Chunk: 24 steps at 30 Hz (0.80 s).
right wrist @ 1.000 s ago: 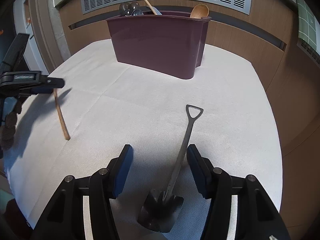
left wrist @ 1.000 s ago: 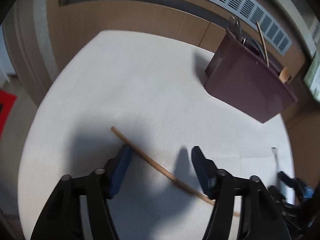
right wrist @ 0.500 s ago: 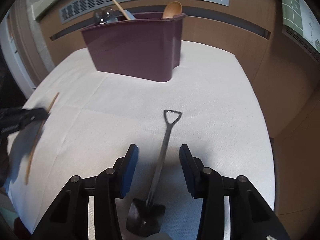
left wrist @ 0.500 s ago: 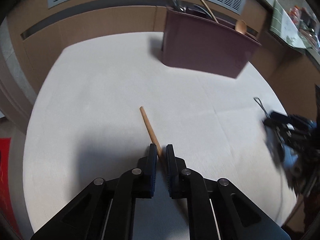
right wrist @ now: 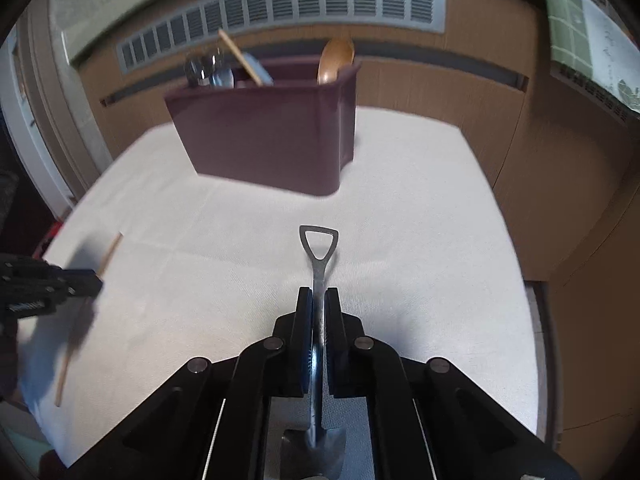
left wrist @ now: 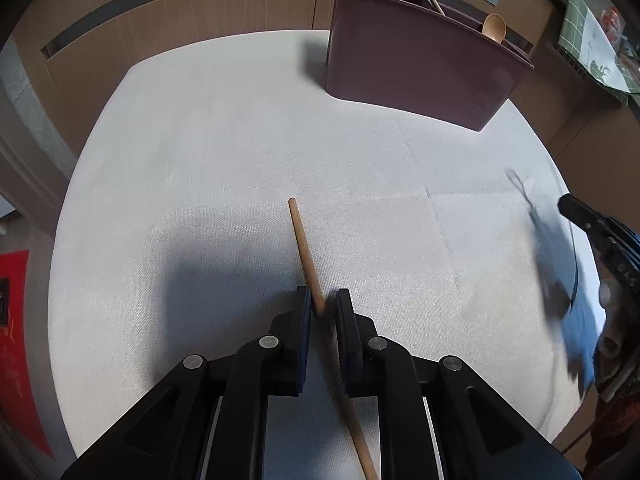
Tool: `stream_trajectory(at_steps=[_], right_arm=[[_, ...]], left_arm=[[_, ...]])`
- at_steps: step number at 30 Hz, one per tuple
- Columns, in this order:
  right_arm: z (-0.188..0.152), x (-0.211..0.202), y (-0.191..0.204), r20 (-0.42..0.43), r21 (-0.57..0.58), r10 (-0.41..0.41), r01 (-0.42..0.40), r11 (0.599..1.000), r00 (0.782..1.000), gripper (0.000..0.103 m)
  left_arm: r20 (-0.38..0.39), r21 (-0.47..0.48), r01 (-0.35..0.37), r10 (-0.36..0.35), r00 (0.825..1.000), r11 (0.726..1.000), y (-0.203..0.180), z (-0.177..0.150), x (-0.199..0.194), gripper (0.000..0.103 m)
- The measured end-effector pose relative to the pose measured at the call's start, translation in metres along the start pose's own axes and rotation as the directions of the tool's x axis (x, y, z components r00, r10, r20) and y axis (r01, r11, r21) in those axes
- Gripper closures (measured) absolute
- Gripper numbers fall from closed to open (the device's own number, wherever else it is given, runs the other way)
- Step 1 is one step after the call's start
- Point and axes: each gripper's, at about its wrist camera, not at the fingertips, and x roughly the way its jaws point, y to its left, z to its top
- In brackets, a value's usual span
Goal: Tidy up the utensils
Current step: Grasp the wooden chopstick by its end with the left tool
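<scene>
Over the white cloth-covered round table [left wrist: 224, 128], both tools have gone from waiting to holding within the last second. A second ago the left gripper [left wrist: 322, 308] stood with its blue-padded fingers wide apart on either side of the thin round wooden stick [left wrist: 304, 248], which lay flat on the cloth; now those fingers are closed on the stick partway along its length, its far end pointing toward the dark maroon plastic utensil caddy [left wrist: 420, 68] and its near end running back under the gripper body. The right gripper [right wrist: 319, 308] has made the same change: its fingers were spread around the small steel shovel-shaped spoon [right wrist: 319, 258], and now they are pressed together on its flat shank, the triangular loop handle sticking out ahead and the blade hanging below, near the camera. Whether either piece has cleared the cloth I cannot tell for certain (the right view is smeared, which suggests motion). The caddy sits at the far side of the table, well apart from both grippers, with a wooden spoon [right wrist: 335, 60] and some metal utensils [right wrist: 208, 70] upright inside. Judging from this, the grasps are done, and what remains is to carry both pieces to the caddy and drop them in.
</scene>
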Motion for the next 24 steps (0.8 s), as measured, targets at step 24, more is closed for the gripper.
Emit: stream_trajectory(at_steps=[24], right_arm=[[0.026, -0.067, 0.003, 0.177, 0.033, 0.036, -0.043, 0.999, 0.984, 0.099]], left_arm=[[0.346, -0.011, 0.155, -0.142, 0.927, 0.988, -0.003, 0.017, -0.084, 0.097]])
